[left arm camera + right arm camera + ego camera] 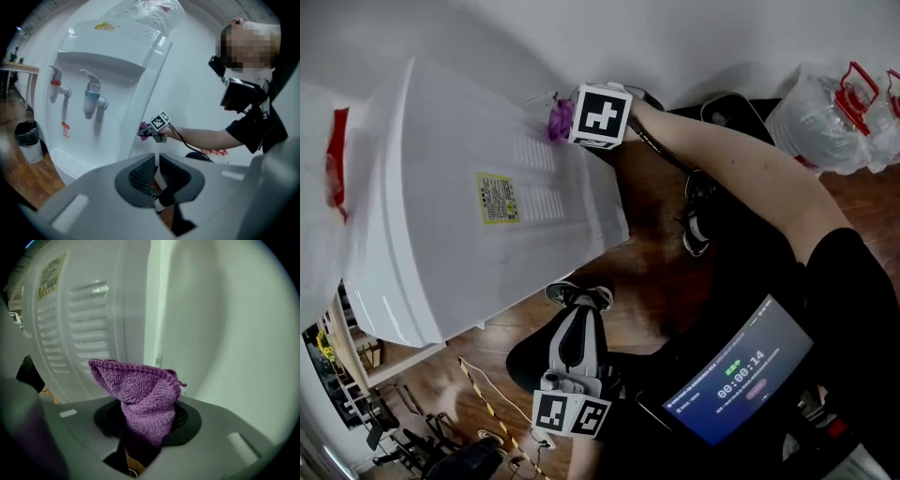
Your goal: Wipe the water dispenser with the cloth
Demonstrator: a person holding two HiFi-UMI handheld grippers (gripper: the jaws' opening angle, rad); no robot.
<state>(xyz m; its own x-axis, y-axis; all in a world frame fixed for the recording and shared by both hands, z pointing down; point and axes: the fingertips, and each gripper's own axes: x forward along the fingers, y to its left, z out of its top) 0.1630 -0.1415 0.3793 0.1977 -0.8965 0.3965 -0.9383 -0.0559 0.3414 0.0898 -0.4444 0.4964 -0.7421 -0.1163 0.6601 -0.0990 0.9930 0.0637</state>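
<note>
The white water dispenser (459, 216) fills the left of the head view; the left gripper view shows its front (108, 70) with a red and a blue tap. My right gripper (567, 120) is shut on a purple cloth (558, 119) at the dispenser's rear side edge. In the right gripper view the cloth (140, 390) stands up between the jaws of the right gripper (147, 413), close to the vented side panel (84, 324). My left gripper (578, 323) hangs low near the floor, shut and empty; its jaws (156, 161) meet with nothing between them.
Clear water bottles with red handles (834, 103) lie at the back right by the wall. A black waste bin (28, 136) stands left of the dispenser. A lit screen (741, 375) hangs at the person's chest. Shoes (698, 211) and a striped cable (487, 398) are on the wooden floor.
</note>
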